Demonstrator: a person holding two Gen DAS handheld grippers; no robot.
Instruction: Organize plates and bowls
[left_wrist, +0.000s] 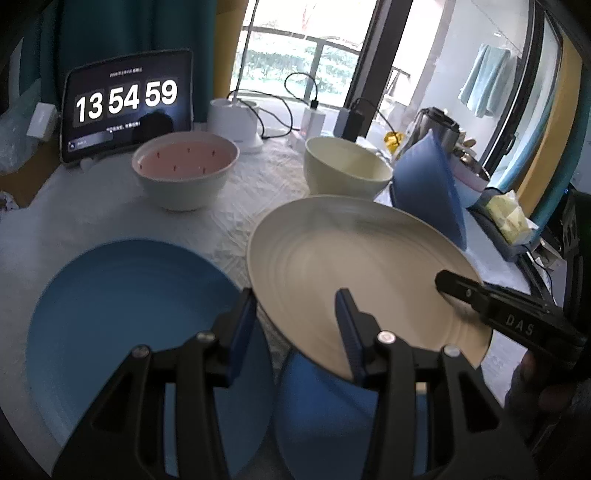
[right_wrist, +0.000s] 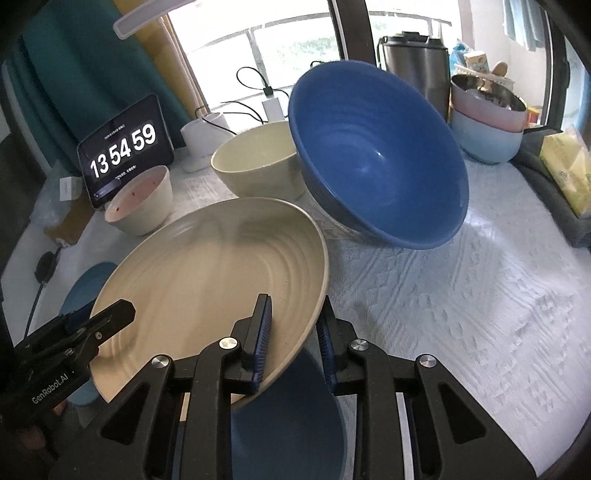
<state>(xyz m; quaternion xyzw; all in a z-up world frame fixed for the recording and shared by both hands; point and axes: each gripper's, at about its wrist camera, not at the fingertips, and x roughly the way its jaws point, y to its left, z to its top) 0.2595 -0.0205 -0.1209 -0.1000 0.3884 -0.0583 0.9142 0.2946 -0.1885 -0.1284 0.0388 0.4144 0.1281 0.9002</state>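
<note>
I had the cream ribbed round plate (right_wrist: 207, 273) raised off the white textured tablecloth (right_wrist: 461, 314), tilted, its far rim higher and its near edge hanging over a dark blue plate (right_wrist: 291, 424) below.

The right gripper (right_wrist: 293, 332) was clamped on the cream plate's near-right rim, one pad on the upper face, one beneath.

The left gripper (left_wrist: 297, 325) stood half open at the plate's near-left edge: its right finger lay over the face, its left finger beside the rim. I could not tell whether the pads were pressing.

Handling, as I judged it: stiff, glazed, probably slick and breakable; a pinch at one rim point lets it swing, so a second hold on the opposite rim seemed wise.

A round plate has no long axis; its face pointed up and toward me.

A light blue flat plate (left_wrist: 140, 325) lay on the cloth to the left, and a deep blue bowl (right_wrist: 376, 155) leaned tilted behind.
</note>
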